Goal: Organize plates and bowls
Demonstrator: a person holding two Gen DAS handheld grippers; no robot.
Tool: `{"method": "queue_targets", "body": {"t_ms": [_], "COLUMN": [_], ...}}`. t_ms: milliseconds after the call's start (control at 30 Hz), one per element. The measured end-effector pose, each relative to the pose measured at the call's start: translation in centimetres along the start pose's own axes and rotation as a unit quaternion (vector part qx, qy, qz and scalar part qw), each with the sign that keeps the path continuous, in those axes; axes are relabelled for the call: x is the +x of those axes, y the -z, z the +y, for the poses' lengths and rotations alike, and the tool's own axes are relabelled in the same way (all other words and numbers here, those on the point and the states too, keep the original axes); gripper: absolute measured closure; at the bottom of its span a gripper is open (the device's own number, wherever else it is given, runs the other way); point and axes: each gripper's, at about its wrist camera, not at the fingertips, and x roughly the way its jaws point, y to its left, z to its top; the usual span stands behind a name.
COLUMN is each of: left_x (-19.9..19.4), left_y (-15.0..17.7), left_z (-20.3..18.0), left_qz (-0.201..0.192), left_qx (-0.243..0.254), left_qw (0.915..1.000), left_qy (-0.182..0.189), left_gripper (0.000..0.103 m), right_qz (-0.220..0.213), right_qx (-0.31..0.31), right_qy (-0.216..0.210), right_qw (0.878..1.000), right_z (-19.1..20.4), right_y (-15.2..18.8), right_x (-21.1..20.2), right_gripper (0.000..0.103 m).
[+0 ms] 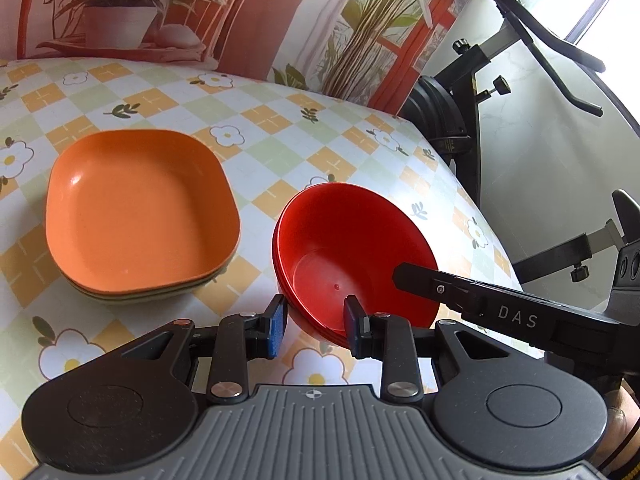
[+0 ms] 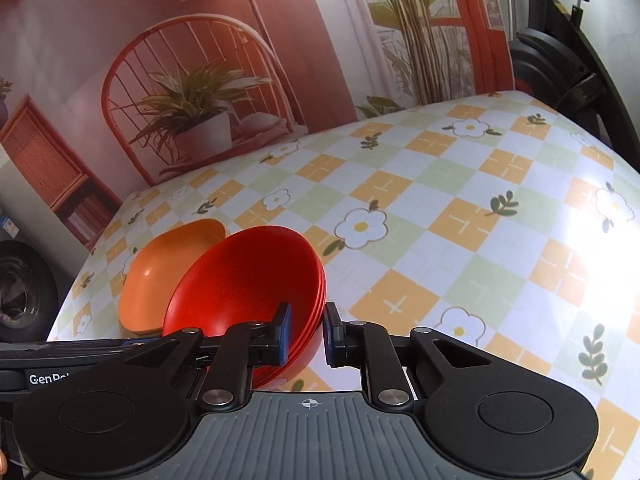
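Note:
A stack of red bowls (image 1: 352, 248) (image 2: 248, 280) sits near the right edge of the flowered table (image 1: 280, 132), looking slightly tilted. My left gripper (image 1: 316, 320) is shut on its near rim, with one finger outside and one inside. My right gripper (image 2: 306, 330) is shut on the opposite rim, its left finger inside the bowl. In the left wrist view, the right gripper's finger (image 1: 420, 284) reaches the bowl's right rim. An orange square plate (image 1: 140, 216) (image 2: 160, 276) tops a stack of greenish plates just left of the bowls.
Past the table's right edge stands a black exercise machine (image 1: 460, 120) (image 2: 560, 60). A printed backdrop with a potted plant (image 1: 120, 20) runs along the far edge. A tyre (image 2: 24, 292) lies beyond the left edge. Open tablecloth (image 2: 440, 200) stretches right of the bowls.

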Motion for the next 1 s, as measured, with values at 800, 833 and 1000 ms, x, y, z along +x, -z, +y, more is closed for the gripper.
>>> {"method": "queue_targets", "body": {"t_ms": [800,833,1000], "left_x": [-10.5,-10.4,-10.1], "left_y": [-8.7,-8.9,-9.2], "left_z": [3.0,3.4,6.2], "left_qz": [-0.118,-0.117,-0.114], "left_qx": [0.041,0.038,0.006], "left_qw": [0.9901,0.99,0.9914], "left_qy": [-0.065,-0.069,-0.066], "left_gripper": [0.071,0.071,0.071], "right_qz": [-0.085,-0.082,-0.07], "right_qx": [-0.089,-0.087,-0.088], "right_qy": [-0.098,-0.102,-0.103], "right_qw": [0.988,0.988,0.988], "right_z": [12.8,13.2,14.5], "right_y": [-12.9,-13.1,-13.0], "right_x": [1.1,1.7,5.1], "right_gripper": [0.091,0.091,0.091]}}
